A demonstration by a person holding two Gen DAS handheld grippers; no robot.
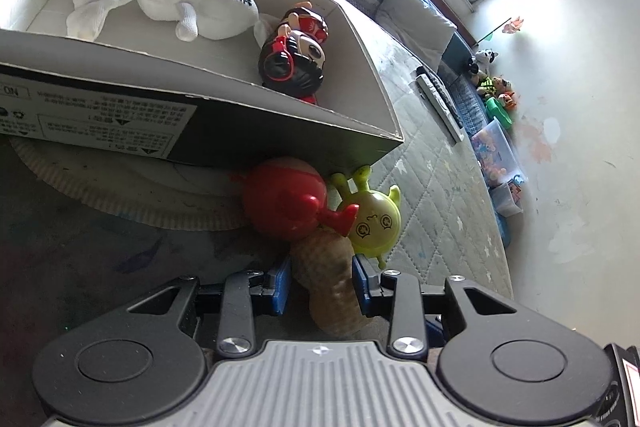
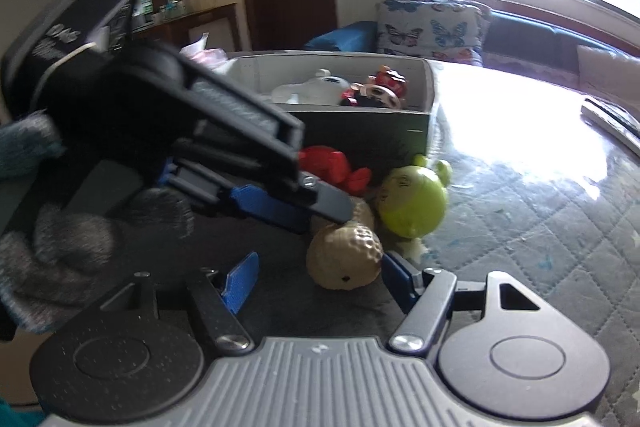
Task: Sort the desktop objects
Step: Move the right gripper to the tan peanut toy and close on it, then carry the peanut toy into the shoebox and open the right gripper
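Note:
A tan peanut toy [image 1: 330, 283] lies on the table between the blue pads of my left gripper [image 1: 322, 287], which is shut on it. It also shows in the right wrist view [image 2: 346, 255], with the left gripper [image 2: 280, 207] reaching in from the left. My right gripper [image 2: 320, 281] is open just in front of the peanut toy. A red toy [image 1: 286, 199] and a green round toy [image 1: 374, 223] lie against the peanut toy. A cardboard box [image 1: 200, 75] holds a white plush [image 1: 176, 5] and a doll [image 1: 296, 51].
A paper plate [image 1: 132, 187] lies under the box edge. A quilted table cover [image 1: 436, 195] stretches right. Remote controls [image 1: 440, 99] lie at the far edge. A sofa with butterfly cushions [image 2: 432, 27] stands behind.

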